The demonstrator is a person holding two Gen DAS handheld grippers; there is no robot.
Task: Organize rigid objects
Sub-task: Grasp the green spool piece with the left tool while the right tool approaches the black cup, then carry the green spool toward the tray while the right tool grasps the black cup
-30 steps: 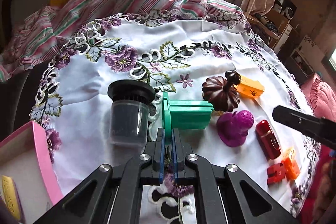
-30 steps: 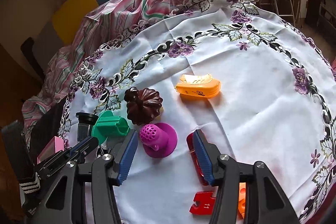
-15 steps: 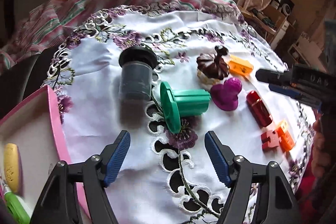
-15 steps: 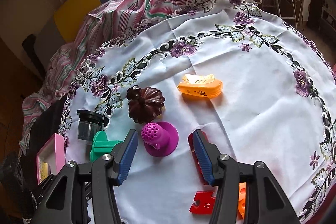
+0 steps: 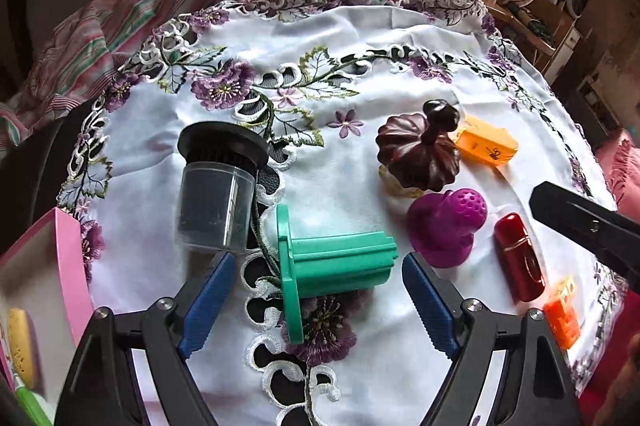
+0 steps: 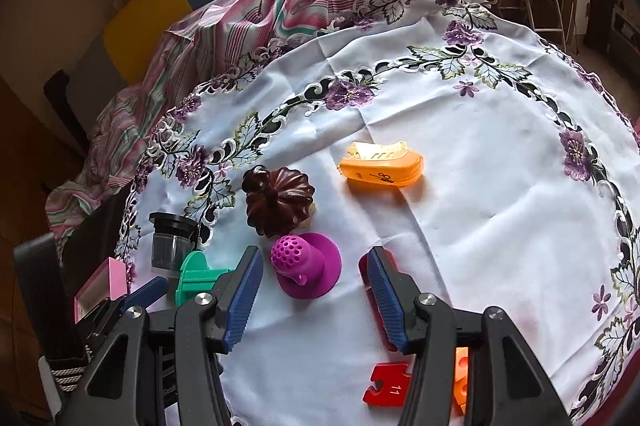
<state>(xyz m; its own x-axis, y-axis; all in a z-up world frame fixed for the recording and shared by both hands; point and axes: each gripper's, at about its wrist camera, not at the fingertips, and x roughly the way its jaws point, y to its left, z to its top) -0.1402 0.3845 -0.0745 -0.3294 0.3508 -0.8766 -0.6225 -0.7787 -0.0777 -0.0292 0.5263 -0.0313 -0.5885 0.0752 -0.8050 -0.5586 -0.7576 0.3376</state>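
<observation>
The left gripper [image 5: 314, 306], jaws just closing slightly, straddles the green spool [image 5: 320, 266] untouched near the tablecloth's [image 5: 360, 38] edge; the right gripper [image 6: 316, 300] gapes empty.

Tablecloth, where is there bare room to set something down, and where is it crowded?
The widest bare patch of the tablecloth lies right of the orange case, inside the purple flower border. Another lies behind the brown pumpkin piece, toward the striped cloth. It is crowded around the green spool, black-capped jar and purple piece.
</observation>
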